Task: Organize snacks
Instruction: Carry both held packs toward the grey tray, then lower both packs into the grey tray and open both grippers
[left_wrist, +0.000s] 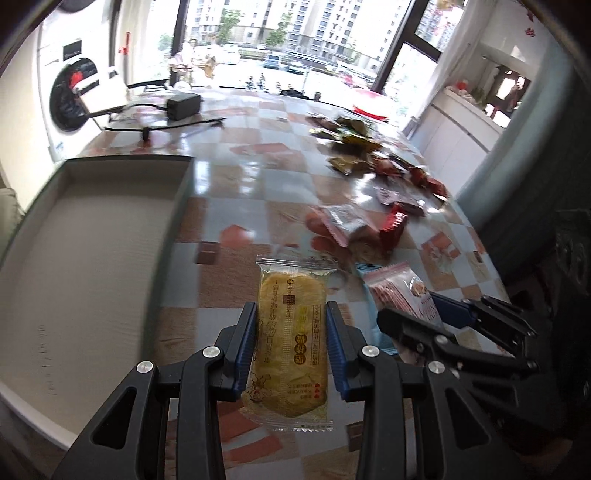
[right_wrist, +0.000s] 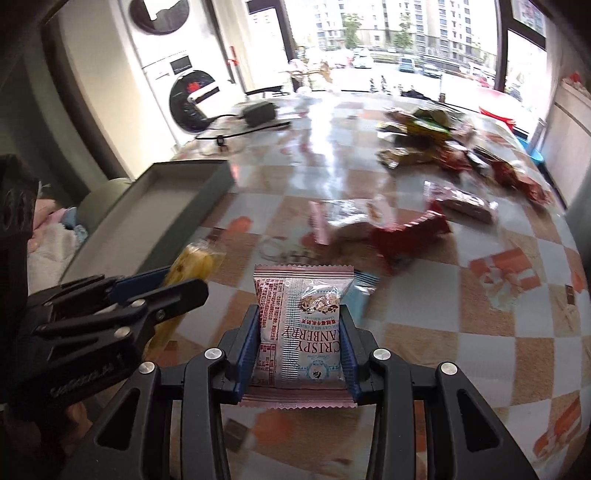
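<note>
left gripper (left_wrist: 291, 347) clenched on a yellow cracker packet (left_wrist: 291, 339), lifted above the table (left_wrist: 229, 177); right gripper (right_wrist: 299, 347) just beside it grasps a pink cranberry packet (right_wrist: 301, 332); grey box (left_wrist: 92, 236) to their left

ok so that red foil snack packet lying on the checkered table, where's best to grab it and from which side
Grip the red foil snack packet across its narrow width near the middle, coming down from above. It lies flat and long on the checkered table, so its long edges give the jaws parallel sides. A clear-wrapped snack touches its left end, so keep away from that end.
</note>
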